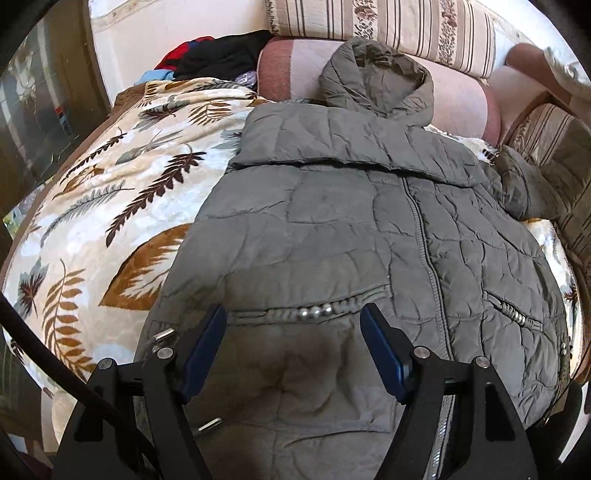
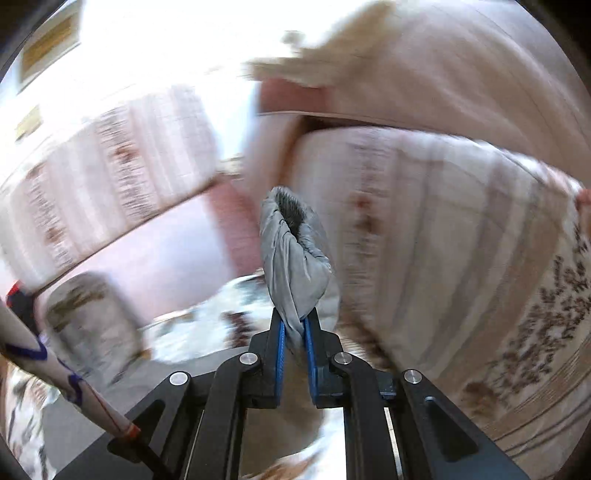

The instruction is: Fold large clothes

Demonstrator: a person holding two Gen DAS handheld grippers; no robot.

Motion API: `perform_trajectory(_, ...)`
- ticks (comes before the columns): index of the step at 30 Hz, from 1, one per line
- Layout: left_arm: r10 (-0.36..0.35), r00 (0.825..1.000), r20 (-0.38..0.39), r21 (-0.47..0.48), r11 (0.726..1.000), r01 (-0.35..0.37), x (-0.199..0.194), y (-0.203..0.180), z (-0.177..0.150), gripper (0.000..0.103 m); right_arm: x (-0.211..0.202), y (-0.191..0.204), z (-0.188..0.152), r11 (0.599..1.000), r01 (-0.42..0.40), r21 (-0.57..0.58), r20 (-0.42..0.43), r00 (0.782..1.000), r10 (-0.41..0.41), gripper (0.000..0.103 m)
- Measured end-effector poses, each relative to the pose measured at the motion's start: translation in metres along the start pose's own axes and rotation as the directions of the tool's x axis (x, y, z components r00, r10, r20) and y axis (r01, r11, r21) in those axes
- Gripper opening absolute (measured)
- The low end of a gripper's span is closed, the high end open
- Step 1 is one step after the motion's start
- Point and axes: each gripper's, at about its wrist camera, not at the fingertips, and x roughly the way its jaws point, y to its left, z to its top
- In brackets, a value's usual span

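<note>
2 tongs, left (image 1: 293,332) agape over grey jacket (image 1: 351,229), right (image 2: 294,332) pinching its cuff (image 2: 295,251) (striped cushions (image 1: 406,29) behind)

The leaf-print blanket (image 1: 92,221) lies bare beside the grey quilted jacket (image 1: 332,229), giving open room on that side. Striped cushions (image 1: 406,29) and a pink bolster (image 1: 458,99) wall in the far edge. A clothes pile (image 1: 221,55) fills the far corner.

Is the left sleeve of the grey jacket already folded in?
Yes. The sleeve lies across the chest of the jacket, below the hood.
</note>
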Motion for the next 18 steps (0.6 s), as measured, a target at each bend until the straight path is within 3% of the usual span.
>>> perform_trajectory(4,0.011,0.999,0.038,0.003,1.000,-0.011,-0.007,0.012,-0.008,0.074,-0.013,0.078,-0.015,0.990,-0.107,-0.091,-0.024,0.994,0.105,0.010)
perform_trajectory(10,0.030,0.996,0.087,0.001,1.000,-0.030,-0.016,0.035,-0.018,0.074,-0.031,0.207,-0.075,0.930,-0.282,-0.235,-0.130,0.958,0.257,0.010)
perform_trajectory(18,0.041,0.995,0.087,-0.053,0.998,-0.037,-0.011,0.071,-0.029,0.074,-0.017,0.365,-0.202,0.780,-0.487,-0.393,-0.341,0.865,0.369,0.010)
